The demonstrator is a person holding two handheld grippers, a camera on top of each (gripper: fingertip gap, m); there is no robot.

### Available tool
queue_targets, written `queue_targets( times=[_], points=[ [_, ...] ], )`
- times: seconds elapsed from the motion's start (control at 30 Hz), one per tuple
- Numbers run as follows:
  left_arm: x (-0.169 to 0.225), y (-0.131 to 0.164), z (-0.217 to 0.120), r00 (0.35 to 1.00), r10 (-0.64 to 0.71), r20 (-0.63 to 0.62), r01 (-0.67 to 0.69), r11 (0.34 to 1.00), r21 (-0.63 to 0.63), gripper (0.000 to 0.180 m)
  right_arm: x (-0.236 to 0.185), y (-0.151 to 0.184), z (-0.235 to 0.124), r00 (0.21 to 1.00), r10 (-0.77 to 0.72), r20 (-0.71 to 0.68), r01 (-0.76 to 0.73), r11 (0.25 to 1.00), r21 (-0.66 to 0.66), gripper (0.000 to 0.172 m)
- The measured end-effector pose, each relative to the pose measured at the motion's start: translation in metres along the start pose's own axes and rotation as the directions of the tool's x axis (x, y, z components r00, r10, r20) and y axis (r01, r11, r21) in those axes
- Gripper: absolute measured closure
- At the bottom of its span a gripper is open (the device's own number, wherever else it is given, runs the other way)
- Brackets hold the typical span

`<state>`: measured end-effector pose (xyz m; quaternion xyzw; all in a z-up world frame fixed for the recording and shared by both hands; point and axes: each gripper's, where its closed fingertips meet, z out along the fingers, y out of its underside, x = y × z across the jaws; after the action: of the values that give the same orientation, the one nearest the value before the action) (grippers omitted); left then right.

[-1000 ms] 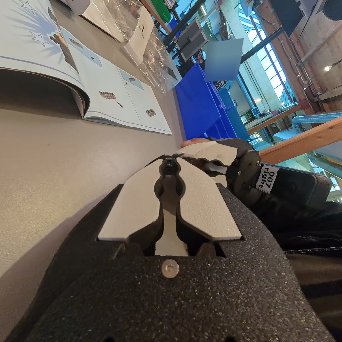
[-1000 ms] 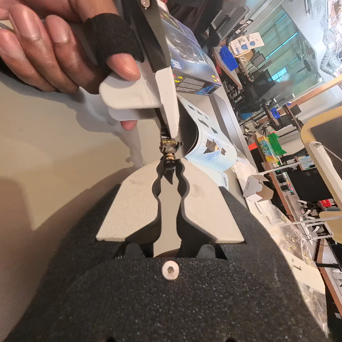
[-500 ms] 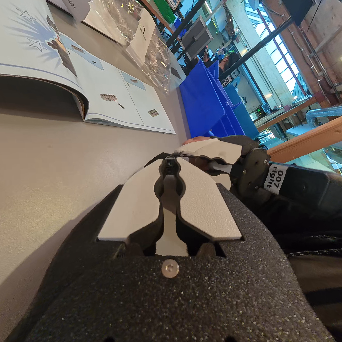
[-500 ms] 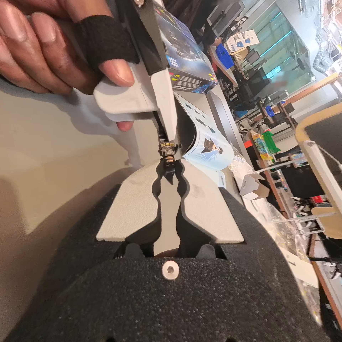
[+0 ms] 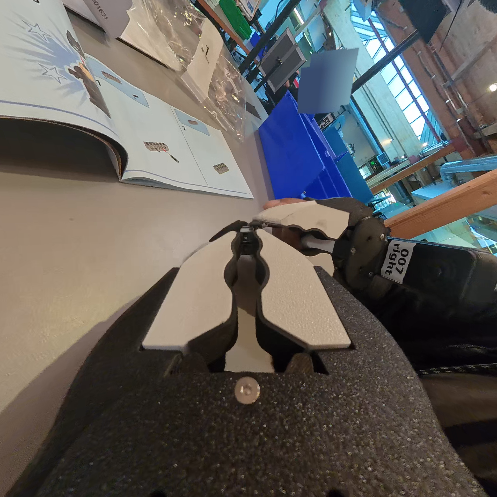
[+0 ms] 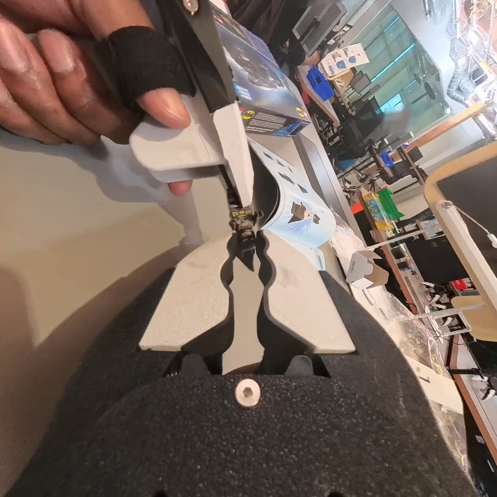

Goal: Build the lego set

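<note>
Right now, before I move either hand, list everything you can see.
minifigure: one, black and grey with a cape, clamped at its lower end in the left gripper's jaws and at its head end in the right gripper's jaws
instruction booklet: one, pale blue, open on the table
table: one, beige
toy box: one, dark blue, behind the booklet
plastic bags: clear, beyond the booklet
blue bins: several, past the table edge
left gripper: grey jaws, shut
right gripper: grey jaws, shut
hand: on the left gripper
</note>
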<state>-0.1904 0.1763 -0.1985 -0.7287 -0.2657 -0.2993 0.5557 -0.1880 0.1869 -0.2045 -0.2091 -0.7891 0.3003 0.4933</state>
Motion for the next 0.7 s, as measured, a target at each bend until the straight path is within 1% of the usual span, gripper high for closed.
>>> queue_targets(
  times=[0.03,0.1,0.13,0.17,0.23,0.37,0.7],
  points=[
    [0.000,-0.001,-0.001,1.000,-0.001,-0.003,0.001,1.000,0.008,0.173,0.002,0.001,0.000,1.000,-0.003,-0.017,0.003,1.000,-0.003,0.154],
    [0.002,-0.006,-0.003,1.000,-0.016,-0.025,0.017,0.999,0.038,0.172,0.007,0.005,0.000,0.999,-0.019,-0.045,0.018,1.000,-0.020,0.140],
    [0.000,-0.008,-0.005,0.999,-0.033,-0.028,0.035,0.998,0.050,0.173,0.008,0.007,0.000,0.999,-0.021,-0.048,0.020,1.000,-0.020,0.136],
    [-0.001,-0.010,-0.006,0.998,-0.051,-0.033,0.053,0.997,0.058,0.173,0.009,0.008,-0.001,0.999,-0.017,-0.045,0.016,1.000,-0.014,0.136],
    [-0.004,-0.012,-0.008,0.996,-0.075,-0.037,0.077,0.995,0.061,0.172,0.011,0.008,-0.003,0.999,-0.002,-0.041,0.002,1.000,0.005,0.136],
    [-0.003,-0.012,-0.008,0.994,-0.096,-0.055,0.100,0.993,0.062,0.172,0.010,0.002,-0.004,1.000,0.006,-0.017,-0.005,0.999,0.043,0.147],
    [0.000,-0.013,-0.008,0.993,-0.092,-0.077,0.098,0.993,0.066,0.173,0.007,-0.015,-0.008,1.000,0.006,-0.017,-0.004,0.993,0.116,0.148]
  ],
)
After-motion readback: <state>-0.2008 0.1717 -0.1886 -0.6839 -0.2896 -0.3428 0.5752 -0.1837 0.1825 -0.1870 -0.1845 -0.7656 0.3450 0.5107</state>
